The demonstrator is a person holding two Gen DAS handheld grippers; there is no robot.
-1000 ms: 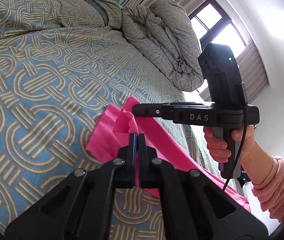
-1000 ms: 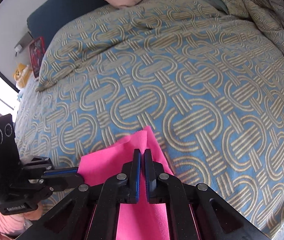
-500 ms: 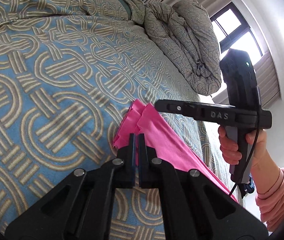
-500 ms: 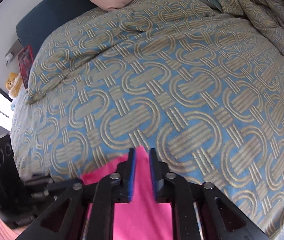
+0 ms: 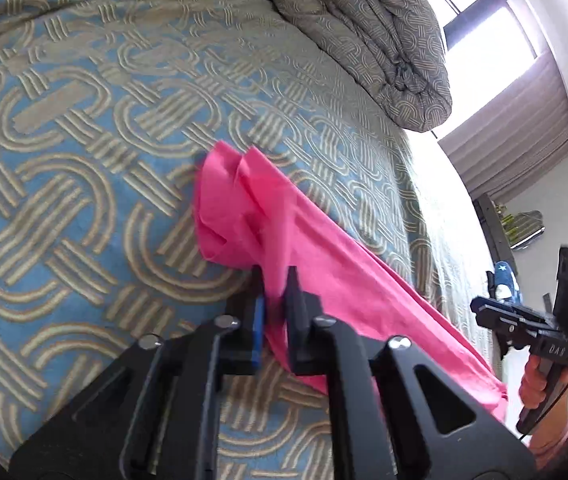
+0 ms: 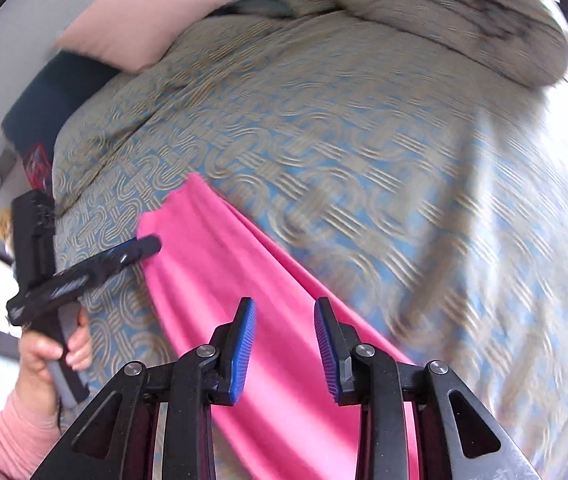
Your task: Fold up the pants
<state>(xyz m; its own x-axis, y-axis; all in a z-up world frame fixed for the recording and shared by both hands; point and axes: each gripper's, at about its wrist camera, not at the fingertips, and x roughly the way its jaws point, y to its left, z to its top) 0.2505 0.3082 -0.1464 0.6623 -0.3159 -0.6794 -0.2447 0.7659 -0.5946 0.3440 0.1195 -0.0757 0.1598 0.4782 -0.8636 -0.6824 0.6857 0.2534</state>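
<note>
Left tool (image 5: 275, 280) pinches a fold of the pink pants (image 5: 308, 264) between its nearly closed jaws, near the garment's bunched end, where two small peaks of cloth stand up. Right tool (image 6: 284, 312) has its blue-padded jaws spread wide, hovering over the pants (image 6: 244, 280) and holding nothing. The pants lie as a long, narrow, creased band stretched diagonally across the bed (image 6: 344, 140), on a blue cover with a tan interlocking pattern. In the right wrist view the left tool (image 6: 152, 245) meets the band's far edge. A bunched duvet (image 5: 384, 40) lies at the far side of the bed, and a pink pillow (image 6: 136, 16) rests near the headboard.
</note>
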